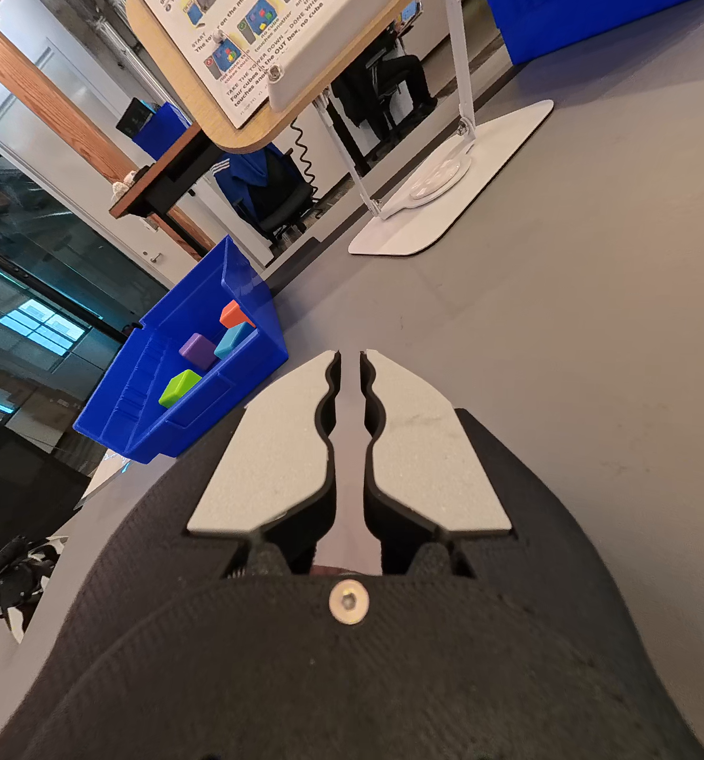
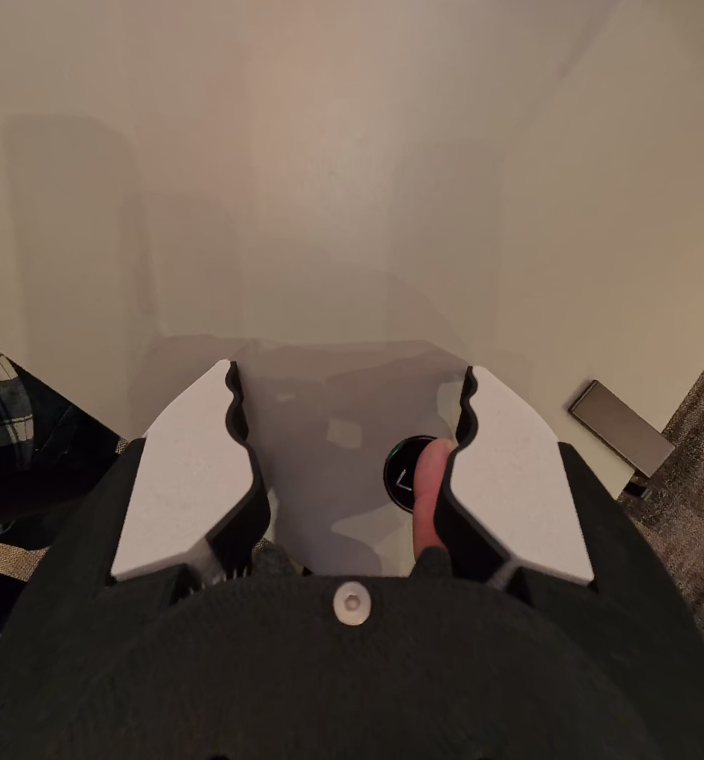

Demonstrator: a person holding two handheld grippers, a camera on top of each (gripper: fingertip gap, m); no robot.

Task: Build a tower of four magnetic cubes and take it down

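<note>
Left gripper [image 1: 350, 353] nearly closed, empty, right of blue bin [image 1: 255, 298] holding four cubes [image 1: 197, 351]; right gripper [image 2: 350, 372] spread wide, empty.

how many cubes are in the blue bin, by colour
orange cube: 1
light blue cube: 1
purple cube: 1
green cube: 1
total: 4, all inside the blue bin
</note>
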